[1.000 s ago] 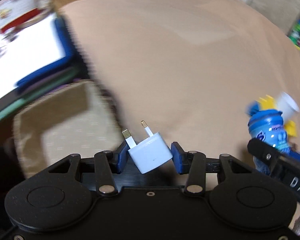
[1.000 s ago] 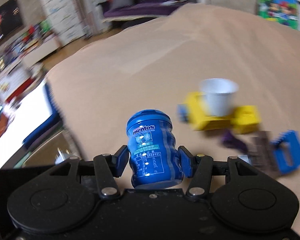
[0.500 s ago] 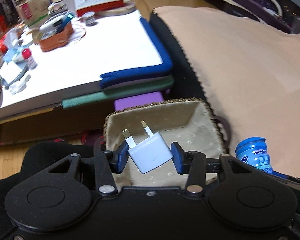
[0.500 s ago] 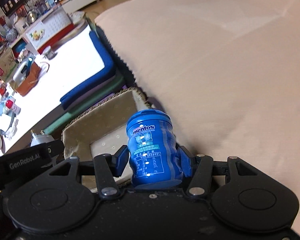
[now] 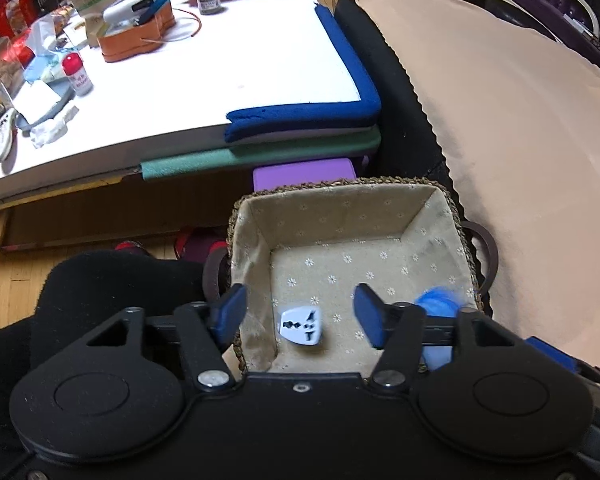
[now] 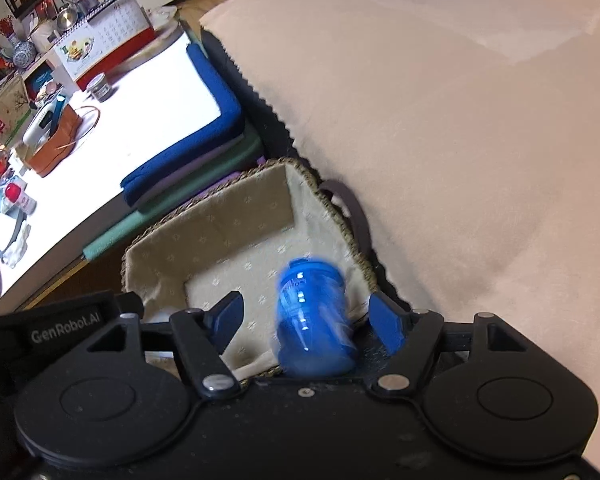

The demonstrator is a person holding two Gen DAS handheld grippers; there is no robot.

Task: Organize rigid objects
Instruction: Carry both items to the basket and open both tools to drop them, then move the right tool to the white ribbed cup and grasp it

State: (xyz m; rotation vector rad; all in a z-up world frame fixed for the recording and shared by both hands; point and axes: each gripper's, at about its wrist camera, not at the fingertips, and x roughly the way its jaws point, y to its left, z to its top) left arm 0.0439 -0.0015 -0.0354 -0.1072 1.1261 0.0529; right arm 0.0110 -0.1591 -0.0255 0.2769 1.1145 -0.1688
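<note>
1. You are holding the left gripper (image 5: 298,316) over the basket (image 5: 340,194); its jaws have just been opening and grip nothing.
2. The white plug adapter (image 5: 300,325) is dropping free between them onto the lining.
3. Your right gripper (image 6: 306,320) has likewise just been opening; the blue candy bottle (image 6: 314,320), blurred, is falling into the same basket.
4. Both items are going in; whatever is waiting on the tan cloth (image 6: 460,120) lies out of view.

Black hand-held gripper (image 5: 300,314), blue finger pads (image 5: 229,314), silver screws, round housings
</note>
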